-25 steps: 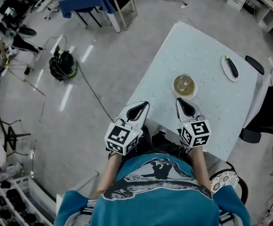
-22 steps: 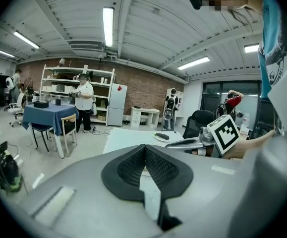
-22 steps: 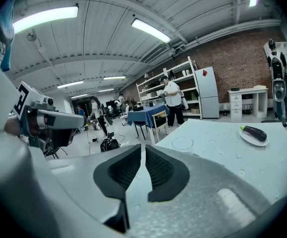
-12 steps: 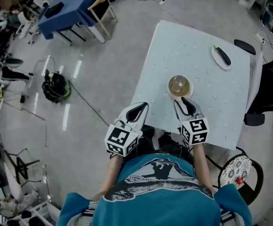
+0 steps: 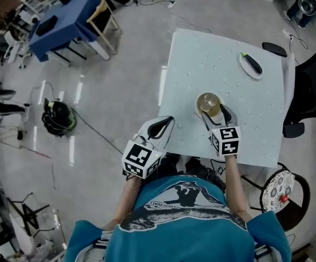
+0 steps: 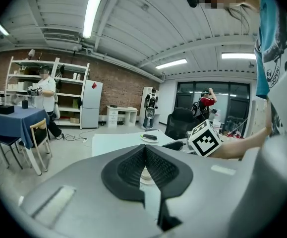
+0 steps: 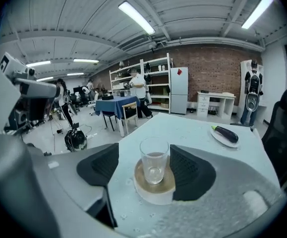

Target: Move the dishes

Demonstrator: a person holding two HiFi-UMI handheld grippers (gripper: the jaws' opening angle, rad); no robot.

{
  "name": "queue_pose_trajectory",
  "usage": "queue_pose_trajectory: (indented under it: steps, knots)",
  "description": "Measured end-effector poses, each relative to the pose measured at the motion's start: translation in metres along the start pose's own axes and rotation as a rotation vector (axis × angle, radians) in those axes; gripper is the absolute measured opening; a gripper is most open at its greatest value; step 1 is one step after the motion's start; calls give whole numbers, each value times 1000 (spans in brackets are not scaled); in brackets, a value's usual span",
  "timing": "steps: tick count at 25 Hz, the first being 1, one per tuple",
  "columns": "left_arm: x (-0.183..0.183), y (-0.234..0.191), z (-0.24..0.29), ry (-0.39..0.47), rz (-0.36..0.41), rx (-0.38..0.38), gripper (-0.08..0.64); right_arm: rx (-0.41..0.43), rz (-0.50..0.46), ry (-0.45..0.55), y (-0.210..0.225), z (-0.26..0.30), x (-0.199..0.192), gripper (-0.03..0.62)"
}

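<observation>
Clear glass (image 7: 154, 160) upright on tan, white-rimmed saucer (image 7: 155, 188), between wide, just-opened fingers of right gripper (image 7: 144, 149), untouched; left gripper (image 6: 145, 155) fingers together, empty.

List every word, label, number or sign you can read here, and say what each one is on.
No text is clear enough to quote.
Print on the teal shirt: small lettering, too blurred to read.
The marker cubes on the left gripper and right gripper: black-and-white square patterns only, no letters or numbers.
</observation>
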State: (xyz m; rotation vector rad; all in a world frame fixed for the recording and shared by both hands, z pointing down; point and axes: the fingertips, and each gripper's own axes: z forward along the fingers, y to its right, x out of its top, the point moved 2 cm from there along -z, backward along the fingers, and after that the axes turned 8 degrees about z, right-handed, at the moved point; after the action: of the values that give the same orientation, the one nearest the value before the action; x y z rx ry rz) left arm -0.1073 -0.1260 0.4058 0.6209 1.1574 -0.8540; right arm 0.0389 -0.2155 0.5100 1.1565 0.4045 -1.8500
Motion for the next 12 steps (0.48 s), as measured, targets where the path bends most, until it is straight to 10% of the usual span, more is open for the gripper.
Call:
queue_pose_trajectory:
  steps: [12]
  knots:
    - [0, -27, 10, 16, 19, -122, 12, -136, 24, -135, 22, 64, -7, 368]
